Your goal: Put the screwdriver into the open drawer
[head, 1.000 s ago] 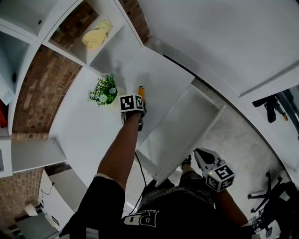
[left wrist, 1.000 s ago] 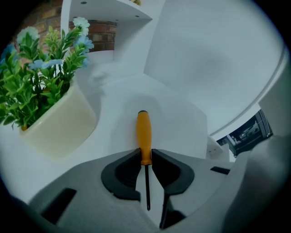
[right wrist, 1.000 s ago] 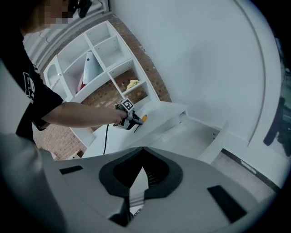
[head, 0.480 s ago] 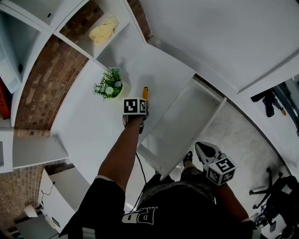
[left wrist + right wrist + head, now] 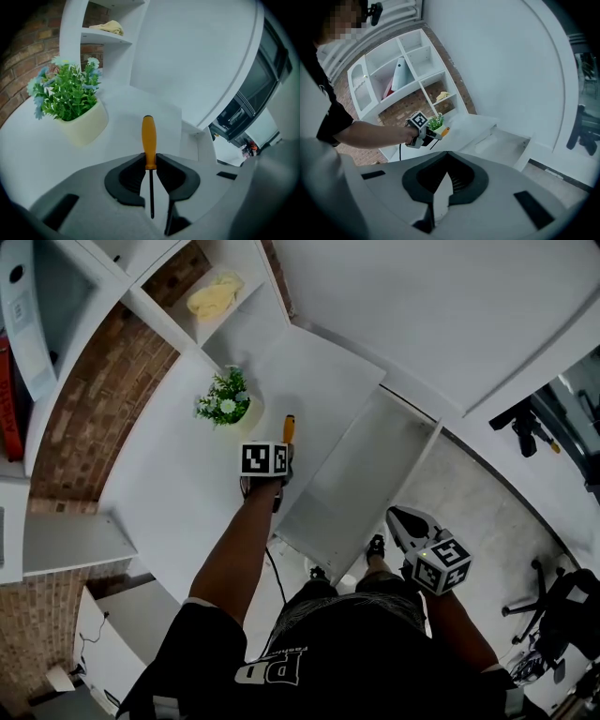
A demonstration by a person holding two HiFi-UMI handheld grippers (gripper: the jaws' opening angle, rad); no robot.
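Observation:
The screwdriver [image 5: 148, 138] has an orange handle and a thin dark shaft. My left gripper [image 5: 150, 161] is shut on the lower end of the handle, which sticks out forward. In the head view the left gripper [image 5: 281, 454] holds the screwdriver [image 5: 288, 427] above the white desk [image 5: 178, 484], beside the left wall of the open drawer [image 5: 427, 460]. The white drawer [image 5: 501, 140] looks bare inside. My right gripper [image 5: 405, 521] hangs low by the drawer's front corner, shut, with nothing held. The right gripper view shows its tips [image 5: 446, 176] meeting.
A potted green plant [image 5: 225, 404] stands on the desk just behind the left gripper. White shelves on a brick wall hold a yellow cloth [image 5: 214, 296]. A black office chair [image 5: 562, 606] stands on the floor at the right. A cable hangs under my left arm.
My left gripper has carried the screwdriver up and away from the plant, toward me. The right gripper has risen a little by the drawer's front.

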